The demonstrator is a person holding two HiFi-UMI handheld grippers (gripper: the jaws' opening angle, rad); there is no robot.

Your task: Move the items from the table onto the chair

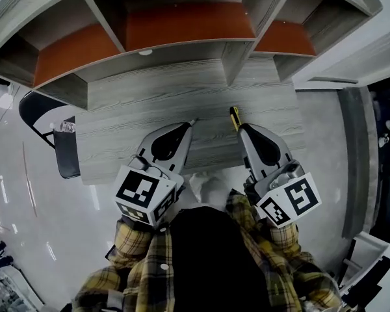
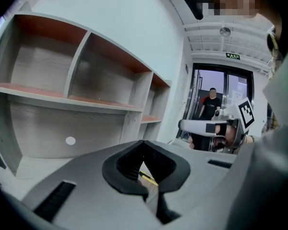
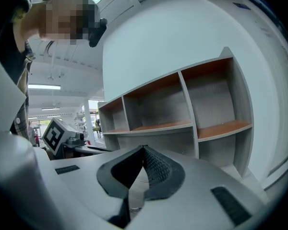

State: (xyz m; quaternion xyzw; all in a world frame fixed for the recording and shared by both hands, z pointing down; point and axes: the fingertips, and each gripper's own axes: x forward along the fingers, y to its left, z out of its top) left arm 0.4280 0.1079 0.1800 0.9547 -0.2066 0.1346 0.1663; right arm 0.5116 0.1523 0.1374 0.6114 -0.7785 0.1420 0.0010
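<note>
Grey wood-grain tabletop (image 1: 149, 103) beneath matte left gripper (image 1: 192, 123) and right gripper (image 1: 238, 128), jaws pressed together, empty.

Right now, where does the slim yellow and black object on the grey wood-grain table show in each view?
Head view: the yellow and black object lies on the table, centre-right, just past the right gripper's tip.
Left gripper view: likely the same object, a yellow sliver low at centre.
Right gripper view: not in it.
Shared landmark: the grey shelf unit with orange-red boards, behind the table in all three.
</note>
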